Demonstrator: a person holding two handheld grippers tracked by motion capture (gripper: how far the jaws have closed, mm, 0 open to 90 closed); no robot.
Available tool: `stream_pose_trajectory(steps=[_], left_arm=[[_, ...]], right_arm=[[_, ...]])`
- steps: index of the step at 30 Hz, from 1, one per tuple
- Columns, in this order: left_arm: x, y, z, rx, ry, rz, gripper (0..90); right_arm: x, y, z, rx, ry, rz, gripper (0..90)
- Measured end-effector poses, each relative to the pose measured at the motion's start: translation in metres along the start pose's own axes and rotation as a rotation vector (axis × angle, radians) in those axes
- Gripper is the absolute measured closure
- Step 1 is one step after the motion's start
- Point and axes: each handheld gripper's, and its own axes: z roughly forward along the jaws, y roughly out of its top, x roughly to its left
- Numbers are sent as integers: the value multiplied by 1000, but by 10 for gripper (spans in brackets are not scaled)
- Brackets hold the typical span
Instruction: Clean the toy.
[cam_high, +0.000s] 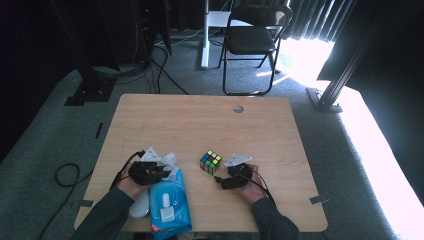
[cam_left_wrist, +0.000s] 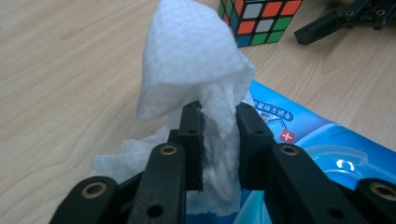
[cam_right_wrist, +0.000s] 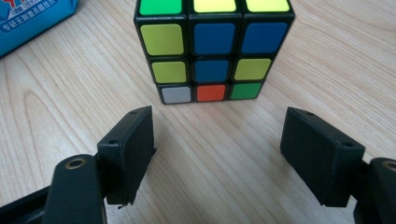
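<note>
Black jaws of the left claw (cam_left_wrist: 219, 133) pinch a white wipe (cam_left_wrist: 194, 70) half-drawn from the blue pack (cam_high: 170, 202); wiping looks still to come. Right claw (cam_right_wrist: 219, 154) gapes just short of the puzzle cube (cam_right_wrist: 212, 46). Pale wood worktop (cam_high: 200, 120), folding chair (cam_high: 252, 37), grey carpet, glaring sunlight.

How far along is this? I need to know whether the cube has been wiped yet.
Done: a white wipe is pulled up from the blue pack and clamped in the left gripper. In hand: the right gripper sits open just short of the Rubik's cube, not touching it. Left, probably: grasping the cube and wiping it; wipe and cube are apart.
</note>
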Motion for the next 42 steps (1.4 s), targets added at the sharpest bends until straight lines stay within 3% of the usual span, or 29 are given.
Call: stream_pose_trajectory(steps=[6,11,16,27,35,42], left_arm=[[0,2,-6,-25,34,9,786],[4,3,-14,-62,46,-8,821],[5,10,-21,-84,62,15,843],[6,24,-19,-108,53,30,844],[12,33,-15,-122,42,28,844],[15,42,-13,-134,34,36,845]], right_arm=[[3,5,3,-4,3,11,231],[8,12,5,-38,-20,-9,209],[6,18,10,-64,-18,-12,180],[3,24,21,-69,-18,-12,237],[2,23,24,-68,13,-4,315],[4,23,24,-75,5,-23,338]])
